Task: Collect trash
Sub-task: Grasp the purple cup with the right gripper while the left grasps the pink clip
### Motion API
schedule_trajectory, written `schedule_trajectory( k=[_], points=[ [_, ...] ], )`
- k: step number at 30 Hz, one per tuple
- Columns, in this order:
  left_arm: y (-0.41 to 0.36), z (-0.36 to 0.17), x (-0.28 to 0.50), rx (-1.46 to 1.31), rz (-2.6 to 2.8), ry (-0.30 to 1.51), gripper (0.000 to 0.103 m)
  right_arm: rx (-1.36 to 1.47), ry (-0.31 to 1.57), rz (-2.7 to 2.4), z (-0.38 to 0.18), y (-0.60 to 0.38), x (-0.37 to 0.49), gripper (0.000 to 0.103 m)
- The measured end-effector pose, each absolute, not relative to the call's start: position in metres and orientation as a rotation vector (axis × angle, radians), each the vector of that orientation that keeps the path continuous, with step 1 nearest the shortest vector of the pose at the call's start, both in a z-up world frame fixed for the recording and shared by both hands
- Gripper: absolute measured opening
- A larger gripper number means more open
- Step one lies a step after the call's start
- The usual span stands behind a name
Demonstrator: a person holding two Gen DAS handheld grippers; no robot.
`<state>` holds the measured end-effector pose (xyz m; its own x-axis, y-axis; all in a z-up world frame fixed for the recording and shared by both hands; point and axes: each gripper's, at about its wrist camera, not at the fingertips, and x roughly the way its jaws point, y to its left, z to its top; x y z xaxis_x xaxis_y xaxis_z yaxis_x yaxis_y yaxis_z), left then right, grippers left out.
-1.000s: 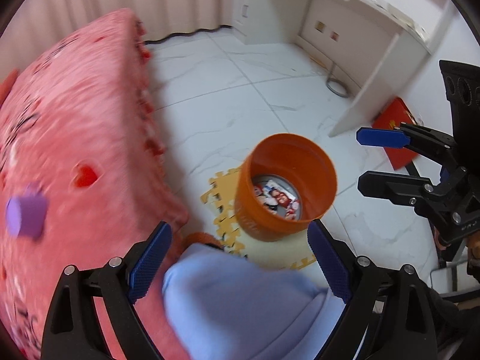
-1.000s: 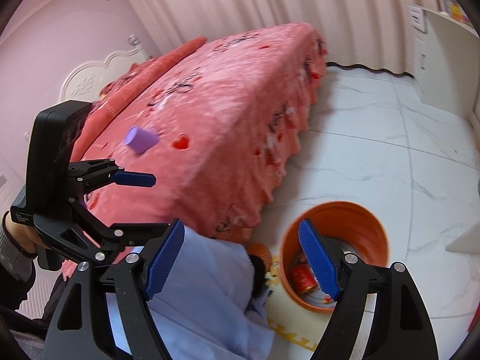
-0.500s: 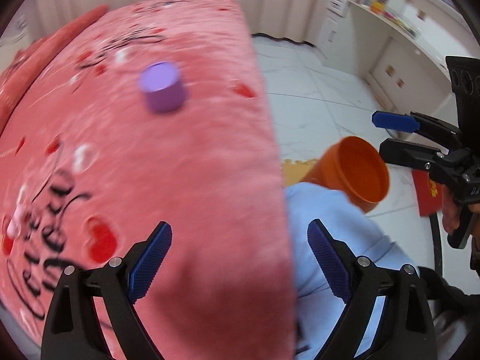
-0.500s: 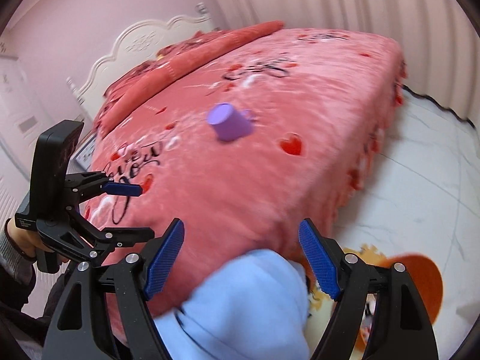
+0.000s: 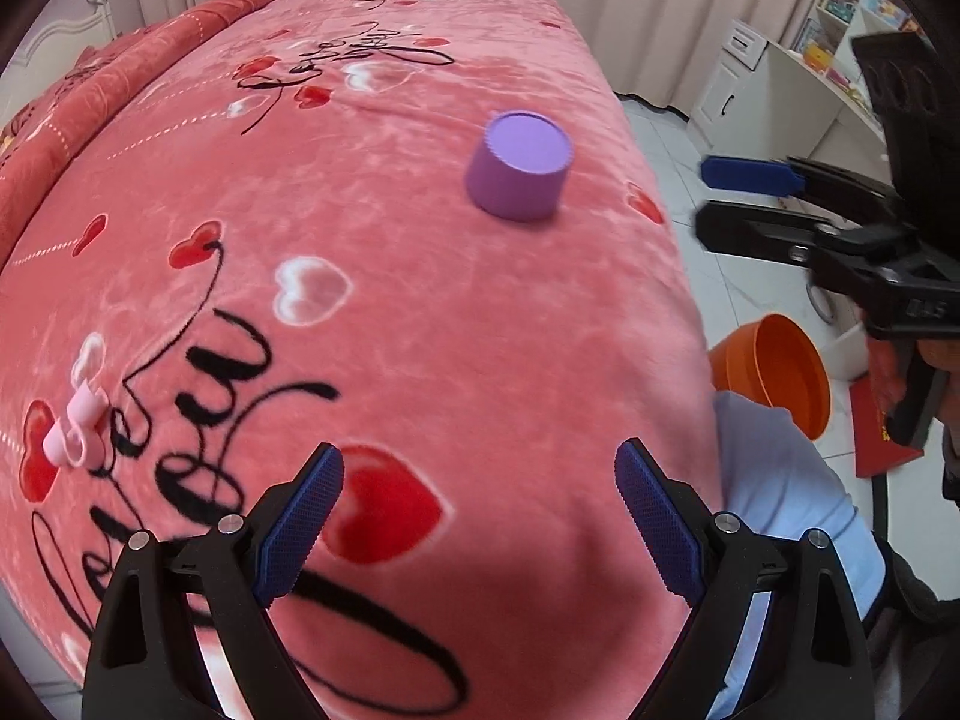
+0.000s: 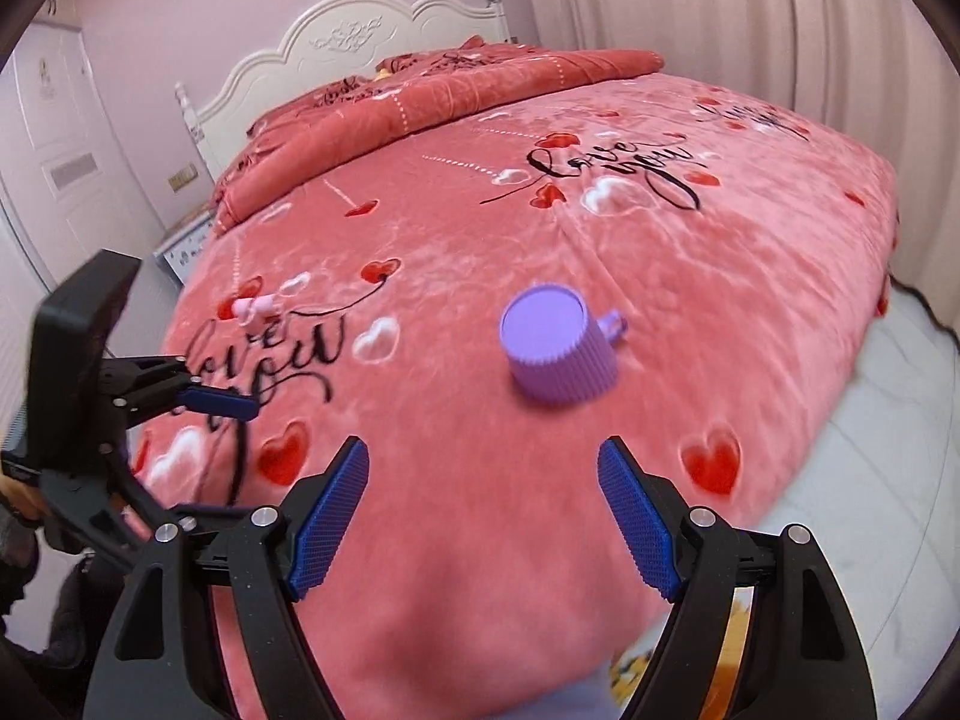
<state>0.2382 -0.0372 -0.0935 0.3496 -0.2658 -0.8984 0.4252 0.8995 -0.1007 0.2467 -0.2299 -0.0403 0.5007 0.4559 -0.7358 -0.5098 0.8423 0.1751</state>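
Observation:
A purple ribbed cup (image 5: 519, 173) stands upside down on the pink bed cover (image 5: 360, 312); it also shows in the right wrist view (image 6: 555, 351), with a small handle. A small pink clip (image 5: 75, 425) lies at the left of the cover, and shows in the right wrist view (image 6: 255, 305) too. An orange bin (image 5: 777, 372) stands on the floor beside the bed. My left gripper (image 5: 480, 525) is open and empty above the cover's near edge. My right gripper (image 6: 483, 516) is open and empty, a little short of the cup.
A white headboard (image 6: 360, 45) and folded red quilt (image 6: 432, 102) lie at the far end. A white desk with drawers (image 5: 774, 96) stands past the bed. The person's light blue knee (image 5: 780, 480) is by the bin. A red packet (image 5: 882, 438) lies on the tiled floor.
Both grippers have swung up from the orange bin on the floor to face the bed top. The purple cup is now closer and nearer the middle in both views. Both stay open.

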Motion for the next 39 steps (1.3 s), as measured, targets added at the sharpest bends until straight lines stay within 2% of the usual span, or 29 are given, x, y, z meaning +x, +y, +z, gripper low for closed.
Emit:
schedule_trajectory(
  k=[14, 16, 17, 18, 23, 33, 39],
  points=[
    [-0.005, -0.116, 0.294, 0.114, -0.435, 1.156, 0.091, -0.217, 0.903, 0.539, -0.091, -0.191, 0.338, 0.078],
    [0.001, -0.118, 0.297, 0.101, -0.426, 1.159, 0.091, -0.25, 0.895, 0.538, -0.099, -0.186, 0.342, 0.073],
    [0.003, -0.119, 0.297, 0.098, -0.422, 1.16, 0.091, -0.256, 0.89, 0.526, -0.101, -0.186, 0.343, 0.065],
    [0.006, -0.119, 0.297, 0.094, -0.421, 1.161, 0.091, -0.259, 0.883, 0.517, -0.101, -0.186, 0.342, 0.064],
    [0.025, -0.109, 0.289, 0.079, -0.393, 1.129, 0.091, -0.198, 0.846, 0.569, -0.083, -0.182, 0.334, 0.063],
    [0.12, -0.07, 0.269, 0.071, -0.24, 1.052, 0.091, -0.175, 0.818, 0.798, -0.05, -0.09, 0.296, 0.063],
    [0.171, -0.081, 0.284, 0.045, -0.152, 1.079, 0.091, -0.173, 0.812, 0.87, -0.044, -0.048, 0.283, 0.062]
  ],
)
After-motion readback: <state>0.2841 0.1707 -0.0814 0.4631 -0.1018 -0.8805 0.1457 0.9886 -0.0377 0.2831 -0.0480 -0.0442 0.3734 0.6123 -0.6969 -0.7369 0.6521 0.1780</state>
